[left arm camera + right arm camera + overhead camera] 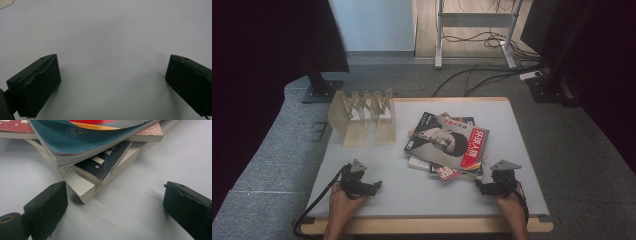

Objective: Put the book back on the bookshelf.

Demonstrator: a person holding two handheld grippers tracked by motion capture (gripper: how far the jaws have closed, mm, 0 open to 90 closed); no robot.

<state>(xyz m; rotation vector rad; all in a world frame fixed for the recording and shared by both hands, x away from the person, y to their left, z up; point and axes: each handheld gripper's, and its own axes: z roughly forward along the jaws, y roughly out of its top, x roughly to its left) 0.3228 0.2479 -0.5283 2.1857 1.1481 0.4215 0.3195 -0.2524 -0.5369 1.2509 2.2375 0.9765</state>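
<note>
We see the high view soft and low in detail, its side edges falling to near black at 9 and 3 o'clock. The counter [412, 187] is evenly lit from above, without glare. In both gripper views the close black jaws blur slightly and cast faint, diffuse shadows toward 12 o'clock.

We take the stack of magazines [447, 145] on the worktop [412, 195] as landmark; the rack [362, 117] stands left of it and farther back; our left gripper [374, 186] rests nearer and well left; our right gripper [479, 186] sits just before its near right corner.
</note>
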